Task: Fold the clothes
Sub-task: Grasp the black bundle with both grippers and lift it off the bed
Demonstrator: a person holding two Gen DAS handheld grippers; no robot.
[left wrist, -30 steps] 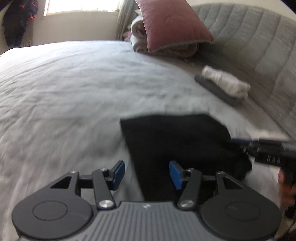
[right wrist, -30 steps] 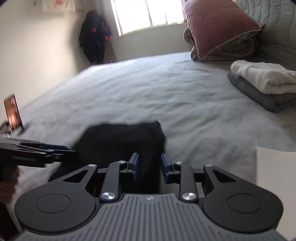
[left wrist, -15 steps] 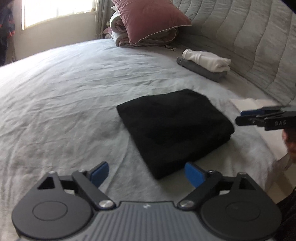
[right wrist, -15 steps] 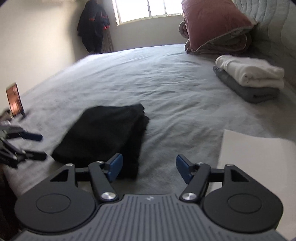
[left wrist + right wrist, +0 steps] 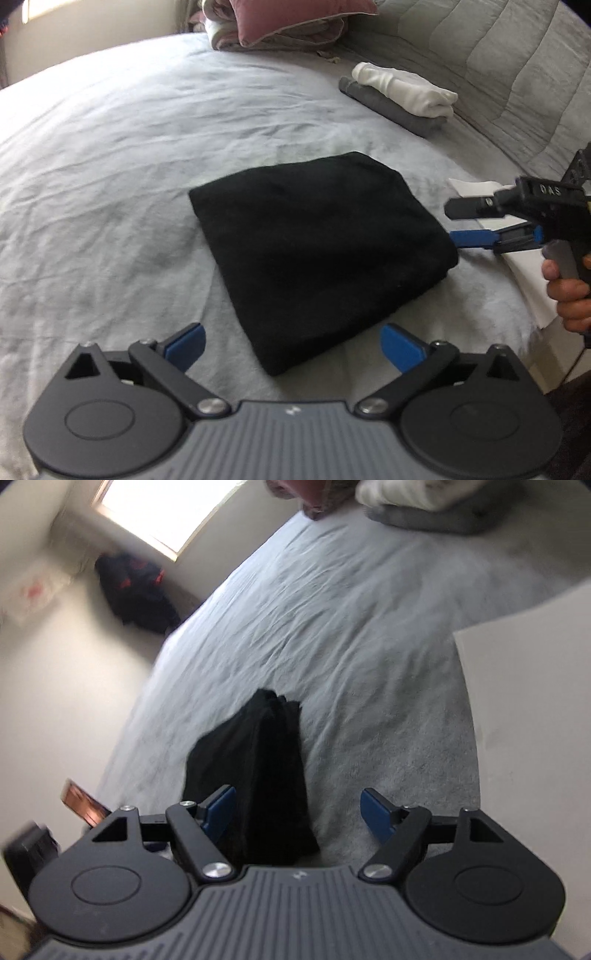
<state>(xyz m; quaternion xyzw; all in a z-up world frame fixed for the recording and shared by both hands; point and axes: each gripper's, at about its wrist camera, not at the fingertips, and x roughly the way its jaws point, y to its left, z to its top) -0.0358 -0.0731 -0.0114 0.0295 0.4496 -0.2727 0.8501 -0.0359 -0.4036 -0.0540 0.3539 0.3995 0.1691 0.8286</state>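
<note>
Left gripper (image 5: 291,345) is held with jaws wide apart, just short of the folded black garment (image 5: 317,243), nothing gripped. Right gripper (image 5: 298,812) is likewise spread, its jaws at the garment's side edge. The garment is laid flat on the grey bedspread (image 5: 110,155).

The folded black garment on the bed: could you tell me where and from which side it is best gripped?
Probably the thick right edge of the folded black garment, approached level from the right. The stacked layers end there, and the open right tongs already face it.
</note>
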